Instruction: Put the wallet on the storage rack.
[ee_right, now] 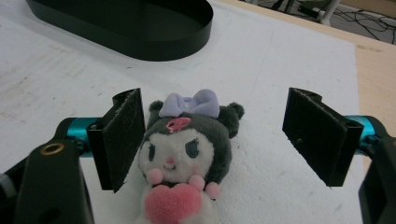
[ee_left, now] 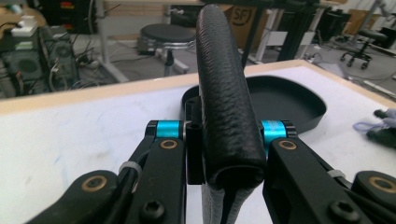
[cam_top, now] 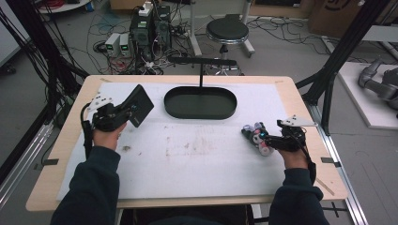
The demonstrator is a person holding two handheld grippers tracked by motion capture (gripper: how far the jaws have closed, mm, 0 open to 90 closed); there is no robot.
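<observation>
1. Worktop [cam_top: 300, 98]: pale wood board under a white, stained sheet; its near edge is cut off by the person's sleeves in the high view.
2. Black oval tray [cam_top: 200, 102]: at the far centre of the sheet. The left gripper view hides part of its rim behind the held case.
3. Black leather case [cam_top: 138, 105]: lifted off the sheet at the left, tilted. Seen edge-on in the left gripper view [ee_left: 226, 93]; its lower end is cut off by the frame.
4. Left gripper [cam_top: 123, 111]: jaws clenched on the case, hand raised, angled toward the tray.
5. Right gripper [cam_top: 257, 136]: low at the right, pointing left; jaws spread wide, either side of the toy, not pressing it.
6. Plush toy [ee_right: 184, 149]: lying on the sheet face up, lilac bow, pink heart; lower body cut off.
</observation>
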